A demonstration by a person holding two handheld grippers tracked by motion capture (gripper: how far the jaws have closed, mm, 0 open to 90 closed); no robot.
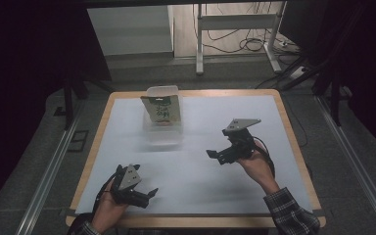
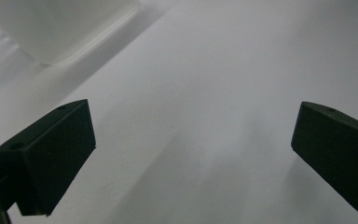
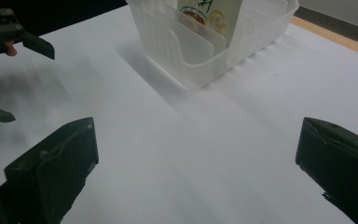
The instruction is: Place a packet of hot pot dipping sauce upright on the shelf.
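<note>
Both the left gripper point(image 1: 146, 196) and the right gripper point(image 1: 214, 155) are held wide open, nothing grasped, near the far basket point(image 1: 164, 134) with its packet point(image 1: 161, 108).

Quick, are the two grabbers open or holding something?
Left gripper: open, holding nothing.
Right gripper: open, holding nothing.

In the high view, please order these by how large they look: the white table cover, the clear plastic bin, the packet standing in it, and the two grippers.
1. White table cover
2. Clear plastic bin
3. Packet

The right gripper and left gripper look alike in size and close to the packet, so I leave them unranked.
</note>
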